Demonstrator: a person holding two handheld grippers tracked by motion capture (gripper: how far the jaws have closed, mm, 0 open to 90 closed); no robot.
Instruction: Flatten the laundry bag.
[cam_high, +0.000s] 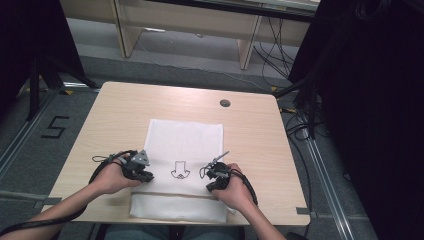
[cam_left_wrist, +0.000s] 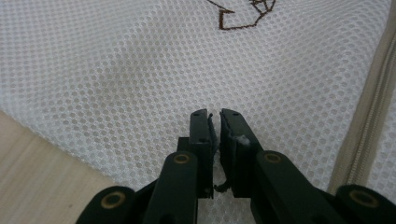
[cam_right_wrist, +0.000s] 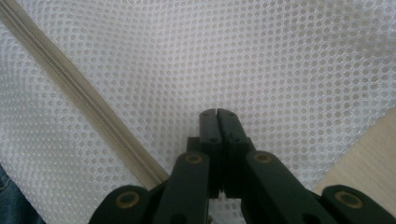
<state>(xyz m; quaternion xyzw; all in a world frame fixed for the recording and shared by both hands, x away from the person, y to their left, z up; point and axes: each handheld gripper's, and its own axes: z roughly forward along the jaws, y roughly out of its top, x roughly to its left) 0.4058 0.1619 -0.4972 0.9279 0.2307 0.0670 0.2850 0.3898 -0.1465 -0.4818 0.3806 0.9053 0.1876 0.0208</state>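
While both hands rest low in the high view, a white mesh laundry bag (cam_high: 184, 145) lies flat across the middle of the wooden table (cam_high: 120, 107), its near end folded over toward the bottom edge of the frame. A small dark outline print (cam_high: 180, 170) sits on the mesh just below the frame's centre, between the two hands. The left gripper (cam_high: 145, 176) is at the lower left of the bag, on its left edge, held by the left hand (cam_high: 111, 179); the right gripper (cam_high: 214, 184) is at the lower right, on the bag's right edge, in the right hand (cam_high: 235, 190). In the left gripper view the two black jaws rise from the bottom centre with a narrow slit between them, nearly closed, and a wisp of white mesh shows in that slit, so the left gripper (cam_left_wrist: 214, 114) appears pinched on the fabric; the bag's beige zipper (cam_left_wrist: 369, 121) runs down the right side of that frame, and bare table wood shows at the lower left. In the right gripper view the jaws meet tip to tip at the centre, fully closed, with the right gripper (cam_right_wrist: 217, 112) pressed against the mesh; whether it holds a fold I cannot tell. The zipper (cam_right_wrist: 79, 98) crosses that frame diagonally from upper left toward the bottom centre.
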